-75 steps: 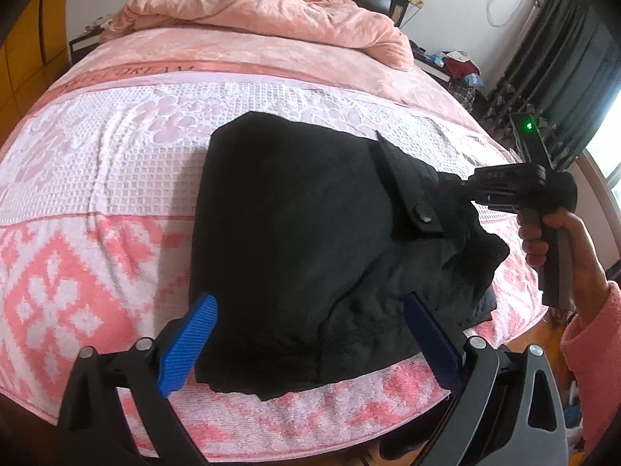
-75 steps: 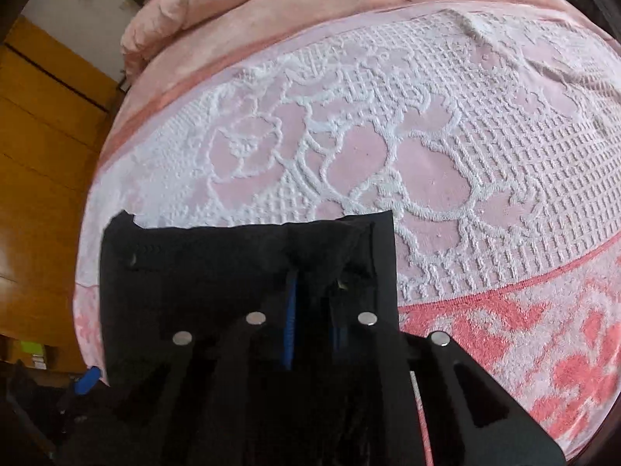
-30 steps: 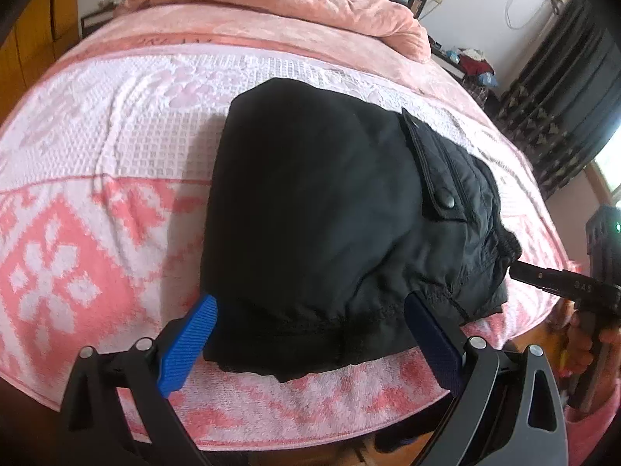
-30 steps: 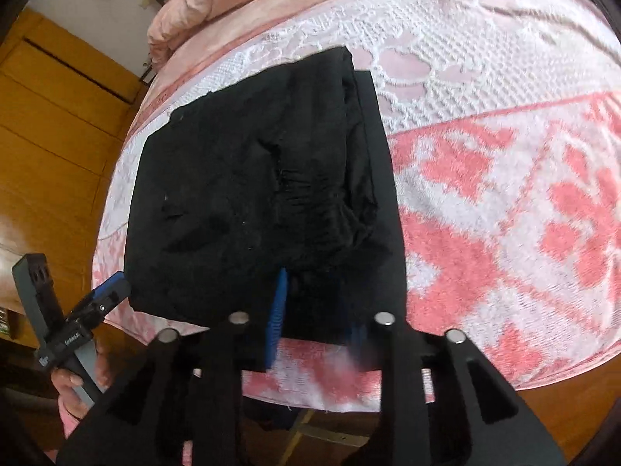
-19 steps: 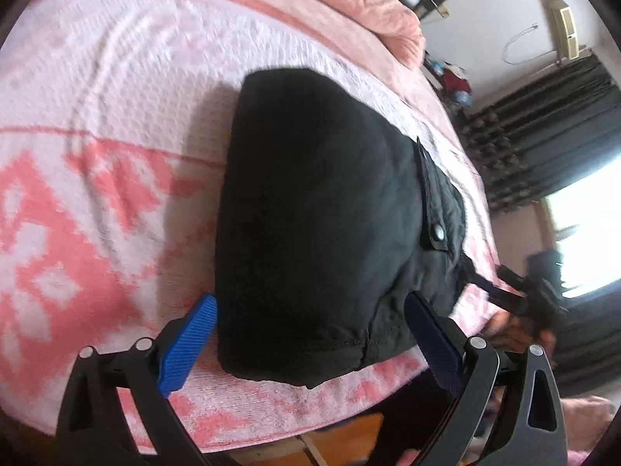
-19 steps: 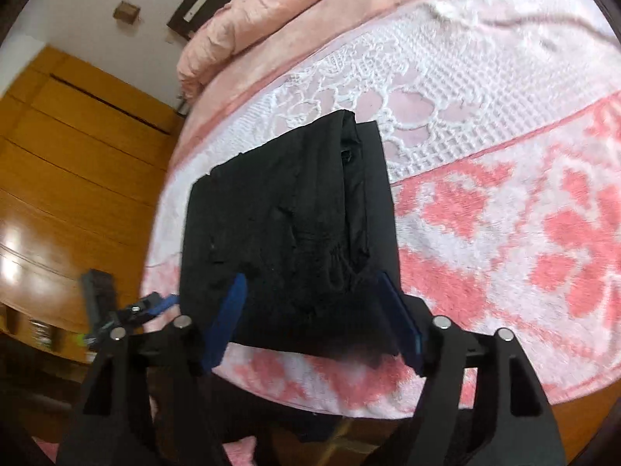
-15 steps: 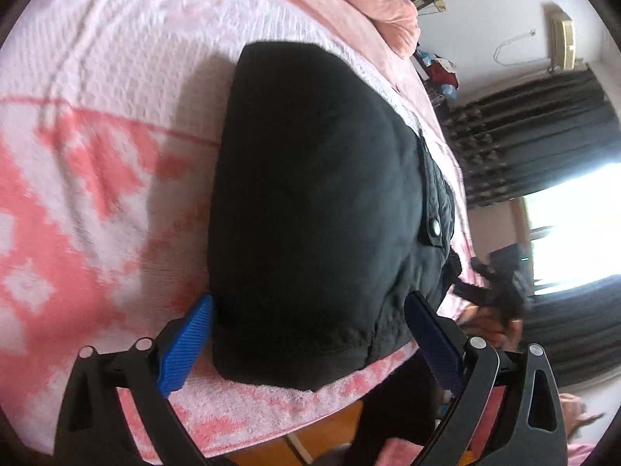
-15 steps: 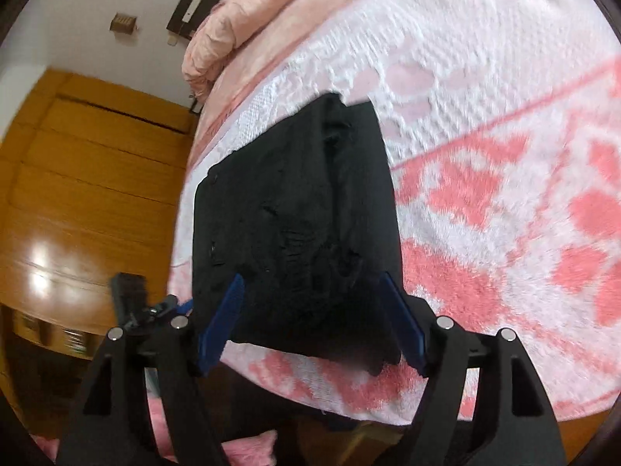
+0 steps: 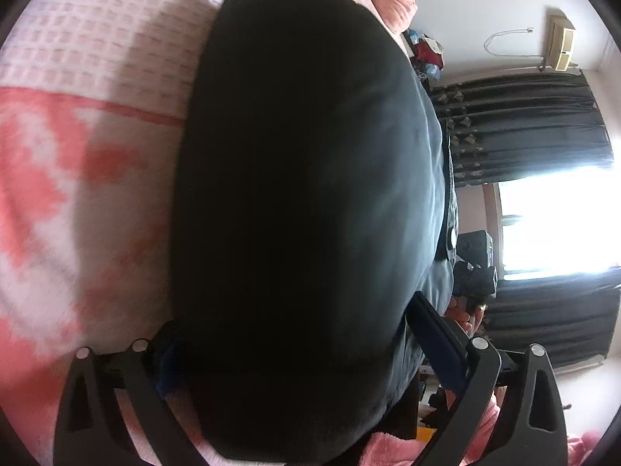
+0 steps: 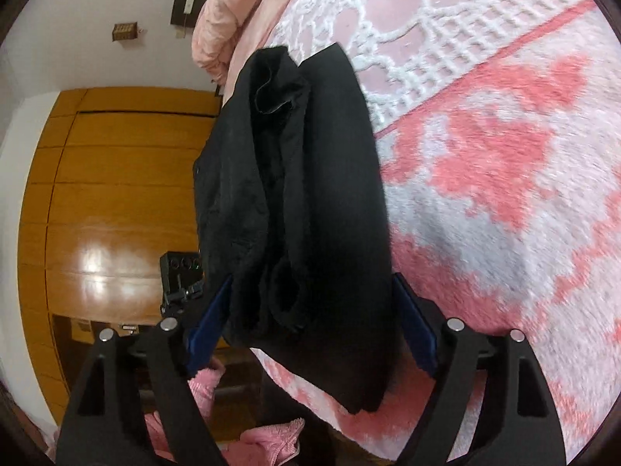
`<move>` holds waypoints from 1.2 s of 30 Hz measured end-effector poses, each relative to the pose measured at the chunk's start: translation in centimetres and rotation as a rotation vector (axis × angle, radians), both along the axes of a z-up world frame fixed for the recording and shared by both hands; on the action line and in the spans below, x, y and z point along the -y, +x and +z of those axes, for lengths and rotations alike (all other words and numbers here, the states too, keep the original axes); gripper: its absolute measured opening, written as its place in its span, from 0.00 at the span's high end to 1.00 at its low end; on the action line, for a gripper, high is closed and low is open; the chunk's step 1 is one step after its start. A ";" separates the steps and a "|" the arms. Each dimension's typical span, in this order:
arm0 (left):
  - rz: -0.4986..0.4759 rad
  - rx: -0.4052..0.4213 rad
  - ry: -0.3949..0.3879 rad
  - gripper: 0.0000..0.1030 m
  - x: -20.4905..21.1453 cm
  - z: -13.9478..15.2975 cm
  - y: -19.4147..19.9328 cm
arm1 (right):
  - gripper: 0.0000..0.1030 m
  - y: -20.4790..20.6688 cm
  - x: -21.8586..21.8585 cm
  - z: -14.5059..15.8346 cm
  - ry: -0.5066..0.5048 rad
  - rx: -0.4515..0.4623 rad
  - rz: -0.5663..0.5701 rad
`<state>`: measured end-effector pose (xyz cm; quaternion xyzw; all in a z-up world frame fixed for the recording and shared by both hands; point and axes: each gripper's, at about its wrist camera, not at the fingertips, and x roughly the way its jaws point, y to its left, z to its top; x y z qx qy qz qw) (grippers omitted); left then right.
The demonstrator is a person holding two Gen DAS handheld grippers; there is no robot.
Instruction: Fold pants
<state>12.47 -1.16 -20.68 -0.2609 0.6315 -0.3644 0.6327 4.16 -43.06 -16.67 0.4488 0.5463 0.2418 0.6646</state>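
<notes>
The black pants (image 9: 310,194) lie folded into a thick bundle on the pink and white bed cover (image 9: 77,155). My left gripper (image 9: 302,353) is open, its blue pads straddling one end of the bundle. In the right wrist view the pants (image 10: 330,194) show their layered edge. The jaws of my right gripper (image 10: 312,322) are opening, with the other end of the bundle between the pads. The left gripper (image 10: 180,275) also shows in the right wrist view past the far end. The right gripper (image 9: 473,272) and the hand on it appear small in the left wrist view.
The bundle sits near the bed's edge. A pink duvet (image 10: 225,19) is heaped at the head of the bed. A wooden wardrobe (image 10: 116,194) stands on one side; dark curtains (image 9: 524,136) and a bright window (image 9: 555,221) stand on the other. Pink sleeves (image 10: 202,384) show below.
Both grippers dropped and tilted in toward the ends of the bundle. The right gripper let go of the pants and spread wide. The bundle now stands between each pair of fingers.
</notes>
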 end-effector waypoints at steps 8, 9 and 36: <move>0.013 0.000 -0.001 0.08 0.6 0.3 -0.3 | 0.18 2.4 -2.2 -0.3 -0.030 -0.001 0.083; 0.022 0.005 0.006 0.15 0.5 0.4 -0.4 | 0.21 2.6 -2.5 -0.2 -0.051 0.009 0.094; 0.167 0.299 -0.048 0.67 2.5 10.5 4.4 | 0.60 7.0 -5.1 13.7 -0.752 0.427 0.146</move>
